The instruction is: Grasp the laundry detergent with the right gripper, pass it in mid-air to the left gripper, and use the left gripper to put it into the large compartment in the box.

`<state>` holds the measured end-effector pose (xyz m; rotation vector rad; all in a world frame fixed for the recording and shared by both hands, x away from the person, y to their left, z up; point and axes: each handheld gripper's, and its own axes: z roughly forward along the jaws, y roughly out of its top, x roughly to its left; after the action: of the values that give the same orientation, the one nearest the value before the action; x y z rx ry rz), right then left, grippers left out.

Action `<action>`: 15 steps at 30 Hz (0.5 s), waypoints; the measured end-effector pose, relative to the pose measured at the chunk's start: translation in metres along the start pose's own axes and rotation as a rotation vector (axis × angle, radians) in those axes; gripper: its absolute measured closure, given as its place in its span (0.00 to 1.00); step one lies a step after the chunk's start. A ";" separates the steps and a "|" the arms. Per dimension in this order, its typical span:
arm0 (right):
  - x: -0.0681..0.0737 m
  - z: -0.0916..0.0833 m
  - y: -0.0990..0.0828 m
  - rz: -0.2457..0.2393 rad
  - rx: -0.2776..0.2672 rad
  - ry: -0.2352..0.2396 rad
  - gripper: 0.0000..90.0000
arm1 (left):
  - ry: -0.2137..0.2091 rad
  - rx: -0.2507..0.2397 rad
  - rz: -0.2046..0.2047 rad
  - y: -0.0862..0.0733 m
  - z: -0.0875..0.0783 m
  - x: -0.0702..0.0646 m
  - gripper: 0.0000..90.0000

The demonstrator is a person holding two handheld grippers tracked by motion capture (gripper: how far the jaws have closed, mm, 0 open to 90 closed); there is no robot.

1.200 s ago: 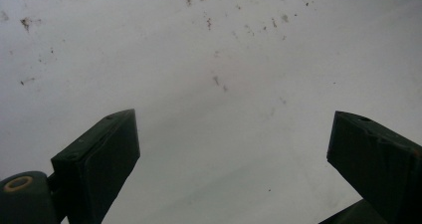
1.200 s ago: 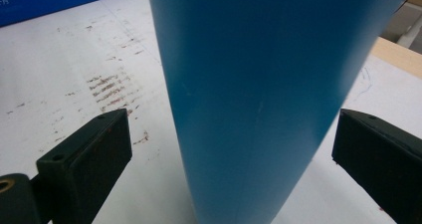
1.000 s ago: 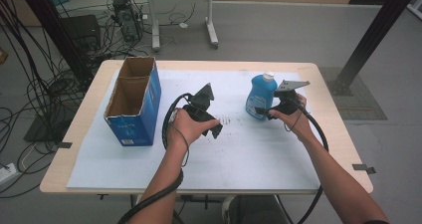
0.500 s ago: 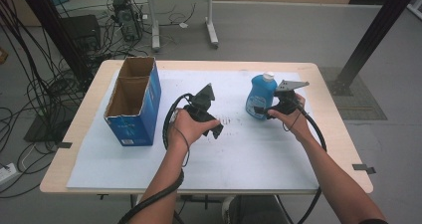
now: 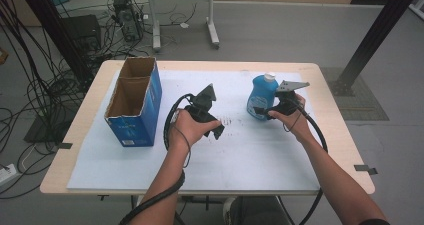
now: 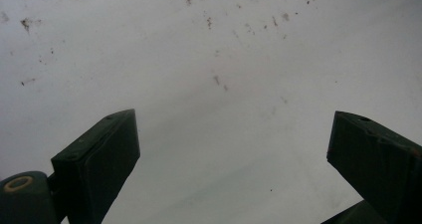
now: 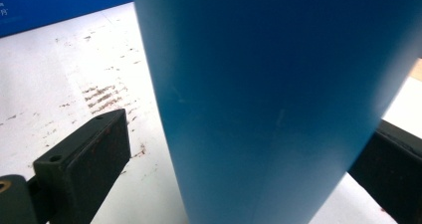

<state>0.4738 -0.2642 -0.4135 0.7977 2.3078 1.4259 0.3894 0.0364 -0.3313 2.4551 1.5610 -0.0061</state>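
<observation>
White-topped wooden desk (image 5: 280, 160): at two o'clock the upright blue plastic bottle (image 5: 261, 96) sits between the right hand-held gripper (image 5: 261, 111)'s parted jaws, so closing looks next; left hand-held gripper (image 5: 218, 128) hovers mid-desk, jaws apart, empty.

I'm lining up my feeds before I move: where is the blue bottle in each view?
High view: the blue bottle stands right of centre, at the right gripper.
Left gripper view: scuffed white mat, no bottle.
Right gripper view: bottle between the open jaws, left jaw clear of it.
Shared landmark: the mat's brown scuffs.
</observation>
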 end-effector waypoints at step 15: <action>-0.001 -0.002 0.001 0.000 -0.013 -0.005 0.01 | 0.001 -0.002 0.011 0.002 -0.001 -0.003 0.08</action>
<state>0.4735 -0.2659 -0.4122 0.7966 2.2923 1.4366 0.3897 0.0335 -0.3298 2.4625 1.5471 -0.0011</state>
